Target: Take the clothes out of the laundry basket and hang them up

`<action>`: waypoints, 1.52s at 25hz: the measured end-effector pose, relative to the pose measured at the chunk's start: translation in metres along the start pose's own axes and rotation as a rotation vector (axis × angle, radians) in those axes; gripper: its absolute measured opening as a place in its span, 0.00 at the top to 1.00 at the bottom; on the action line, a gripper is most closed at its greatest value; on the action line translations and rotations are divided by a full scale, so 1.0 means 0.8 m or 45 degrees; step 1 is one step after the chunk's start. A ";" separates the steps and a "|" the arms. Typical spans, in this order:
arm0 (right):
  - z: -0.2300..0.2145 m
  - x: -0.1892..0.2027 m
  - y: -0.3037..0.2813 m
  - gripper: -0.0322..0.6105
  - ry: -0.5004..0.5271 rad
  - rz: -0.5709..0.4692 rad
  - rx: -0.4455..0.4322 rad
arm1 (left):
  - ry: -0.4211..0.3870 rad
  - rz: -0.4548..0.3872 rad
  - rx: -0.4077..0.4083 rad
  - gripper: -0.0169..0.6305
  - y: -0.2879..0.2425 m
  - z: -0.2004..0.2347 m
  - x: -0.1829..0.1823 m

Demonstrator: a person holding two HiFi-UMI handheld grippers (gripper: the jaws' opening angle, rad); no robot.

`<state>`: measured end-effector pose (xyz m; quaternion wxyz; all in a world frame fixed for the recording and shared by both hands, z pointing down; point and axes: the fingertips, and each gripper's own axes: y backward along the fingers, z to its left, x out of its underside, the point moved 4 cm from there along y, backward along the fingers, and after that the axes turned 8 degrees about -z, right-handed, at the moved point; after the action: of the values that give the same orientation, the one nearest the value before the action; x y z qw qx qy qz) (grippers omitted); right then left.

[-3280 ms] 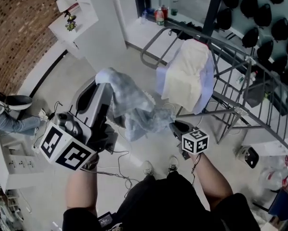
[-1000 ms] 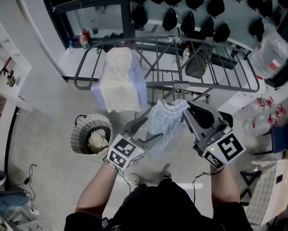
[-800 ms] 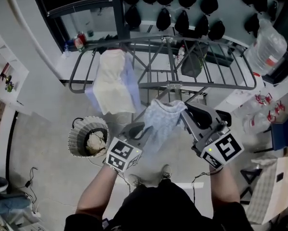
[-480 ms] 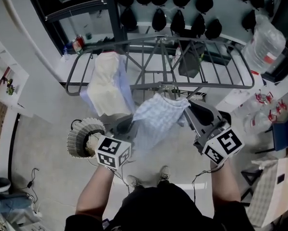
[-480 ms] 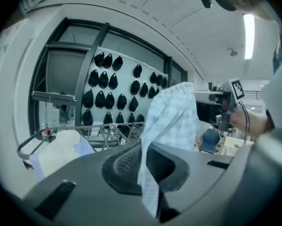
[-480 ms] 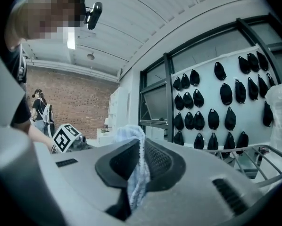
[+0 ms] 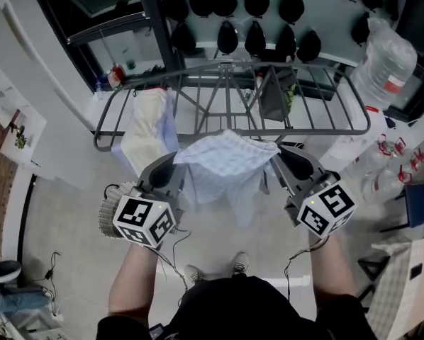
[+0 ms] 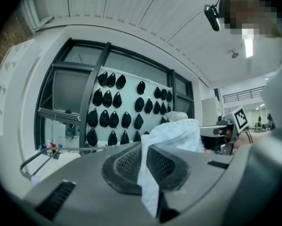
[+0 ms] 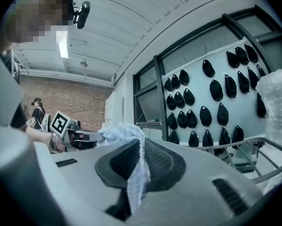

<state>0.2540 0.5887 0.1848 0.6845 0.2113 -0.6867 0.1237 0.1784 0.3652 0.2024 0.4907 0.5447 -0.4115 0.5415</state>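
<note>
Since a second ago the left gripper (image 7: 171, 172) has closed on the left edge of the pale blue checked garment (image 7: 226, 163). The cloth, which hung bunched from the right gripper (image 7: 288, 163), is now stretched flat between the two and lifted toward the drying rack (image 7: 318, 130). The left gripper view shows its jaws pressed together with a fold of the fabric (image 8: 148, 173) pinched between them. The right gripper view shows the same, with a thin lacy edge (image 9: 140, 168) caught in its jaws.

The garment hangs in the air just in front of the rack's near rail, not yet laid over it. The laundry basket (image 7: 107, 205) is mostly hidden behind the left gripper.

Both grips look to be on thin edges, so a sharp tug apart could pull the cloth free of one side. The loose lower part could also snag on the rails if it is swung over too low. Placed too far left, it would overlap the cream garment (image 7: 142, 129) already drying.

No writing can be read. The gripper cubes carry only square black-and-white markers, and the red label on the big water bottle (image 7: 382, 69) is too small to make out.
</note>
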 end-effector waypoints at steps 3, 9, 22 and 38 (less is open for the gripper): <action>-0.021 -0.015 0.007 0.89 0.005 -0.031 -0.001 | -0.035 -0.032 -0.013 0.95 -0.017 -0.014 -0.015; -0.056 -0.045 0.016 0.89 0.015 -0.080 0.006 | -0.069 -0.093 -0.049 0.95 -0.043 -0.040 -0.041; -0.102 -0.078 -0.052 0.89 -0.002 -0.134 0.042 | -0.102 -0.118 -0.061 0.95 -0.093 -0.004 -0.058; -0.176 -0.093 -0.265 0.89 0.005 -0.183 0.142 | -0.099 -0.166 -0.015 0.95 -0.232 0.173 -0.078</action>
<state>0.4747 0.4759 0.0900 0.6802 0.2976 -0.6603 0.1127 0.3814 0.2577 0.1336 0.5118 0.5879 -0.3970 0.4845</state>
